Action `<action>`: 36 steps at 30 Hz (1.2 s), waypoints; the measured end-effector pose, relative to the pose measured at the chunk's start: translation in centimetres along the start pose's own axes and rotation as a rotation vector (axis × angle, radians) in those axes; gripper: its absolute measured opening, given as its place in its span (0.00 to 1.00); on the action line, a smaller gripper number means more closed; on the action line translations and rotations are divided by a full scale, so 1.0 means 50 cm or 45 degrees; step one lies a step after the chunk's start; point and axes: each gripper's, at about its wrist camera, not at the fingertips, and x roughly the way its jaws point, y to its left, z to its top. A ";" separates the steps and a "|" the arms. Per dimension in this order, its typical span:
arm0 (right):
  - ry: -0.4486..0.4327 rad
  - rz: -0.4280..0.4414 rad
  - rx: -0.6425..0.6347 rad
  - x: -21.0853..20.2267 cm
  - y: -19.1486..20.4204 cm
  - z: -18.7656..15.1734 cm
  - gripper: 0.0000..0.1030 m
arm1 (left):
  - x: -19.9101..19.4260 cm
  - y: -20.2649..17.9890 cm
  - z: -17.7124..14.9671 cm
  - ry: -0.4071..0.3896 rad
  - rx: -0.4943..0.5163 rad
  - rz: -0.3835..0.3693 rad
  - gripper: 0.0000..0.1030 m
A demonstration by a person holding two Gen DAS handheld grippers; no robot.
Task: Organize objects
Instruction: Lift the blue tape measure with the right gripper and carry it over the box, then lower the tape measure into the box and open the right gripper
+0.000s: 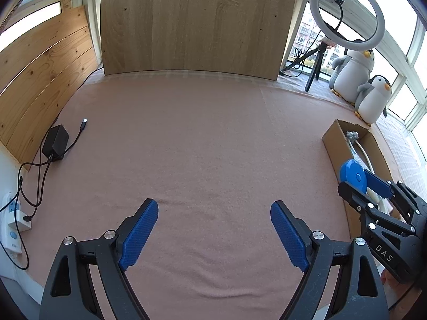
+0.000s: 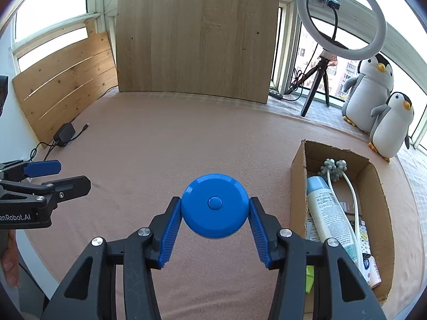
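- At the far left, a black charger with its cable lies on the pink tabletop, well apart from everything else; it is small and rigid, though the loose cord would trail if lifted.
- The left hand-held gripper hangs over bare cloth, tilted downward, its blue pads spread wide with nothing between them.
- In the middle of the right wrist view, the right hand-held gripper clamps a blue round case across its rim, one ribbed pad on each side, held clear above the tabletop.
- The case looks like hard, smooth plastic: probably light and stiff, but glossy and curved, so it could slip or twist out. Gripping across the widest part, as here, seems the safest hold.
- This gripper also points downward, and the left wrist view shows it beside the box.
- To the right, an open cardboard box already holds a spray bottle, a white-stemmed massager and small packets; it is the likely place for the case.
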 end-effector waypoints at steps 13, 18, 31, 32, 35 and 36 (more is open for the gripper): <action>-0.021 -0.091 0.107 -0.037 -0.095 -0.023 0.45 | 0.014 -0.091 0.002 0.038 0.094 -0.078 0.88; -0.029 -0.168 0.180 -0.063 -0.165 -0.040 0.45 | 0.024 -0.153 0.004 0.049 0.160 -0.123 0.88; -0.076 -0.344 0.313 -0.135 -0.301 -0.068 0.45 | 0.027 -0.268 0.021 0.030 0.288 -0.185 0.89; -0.080 -0.350 0.316 -0.138 -0.304 -0.068 0.45 | 0.026 -0.272 0.023 0.026 0.293 -0.186 0.89; -0.087 -0.363 0.320 -0.142 -0.310 -0.066 0.45 | 0.020 -0.274 0.027 0.016 0.302 -0.184 0.91; -0.089 -0.364 0.319 -0.143 -0.311 -0.064 0.45 | 0.018 -0.274 0.028 0.012 0.304 -0.181 0.92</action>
